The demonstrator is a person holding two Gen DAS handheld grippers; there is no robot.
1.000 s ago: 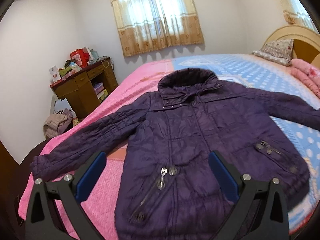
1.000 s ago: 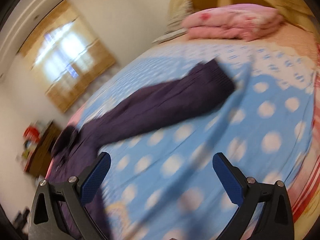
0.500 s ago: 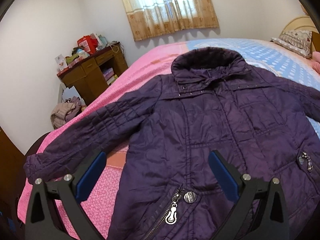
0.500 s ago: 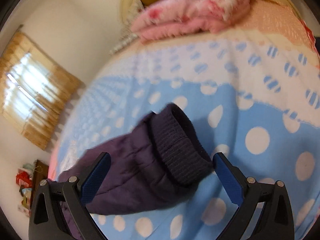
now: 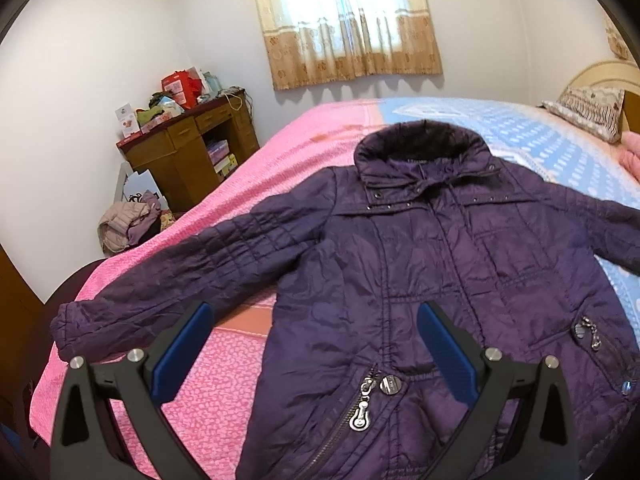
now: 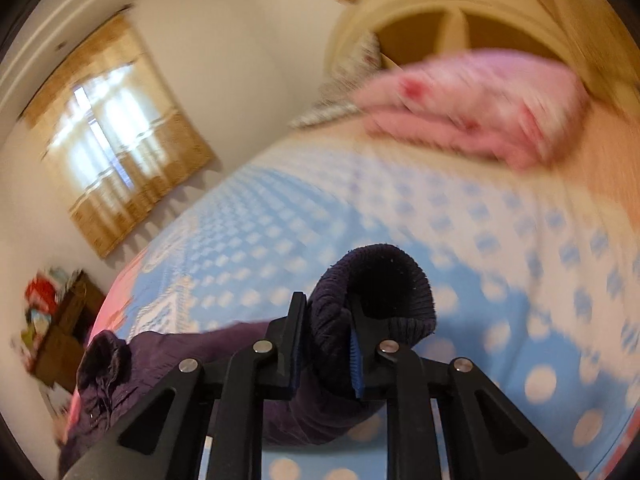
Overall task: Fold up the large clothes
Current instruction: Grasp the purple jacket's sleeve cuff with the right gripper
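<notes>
Though the purple jacket [image 5: 420,280] lies spread face-up on the bed [image 5: 280,168], collar at 12 o'clock, no fold shows yet. Right gripper [image 6: 324,344] is clamped on the ribbed cuff [image 6: 384,284]. Left gripper [image 5: 316,344] hovers wide, empty, over the hem. Both sleeves and the body remain to fold.

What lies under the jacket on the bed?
The jacket lies spread on the bed: a pink cover under its left side, a blue dotted cover under its right. Where the two covers meet is hidden beneath it.
</notes>
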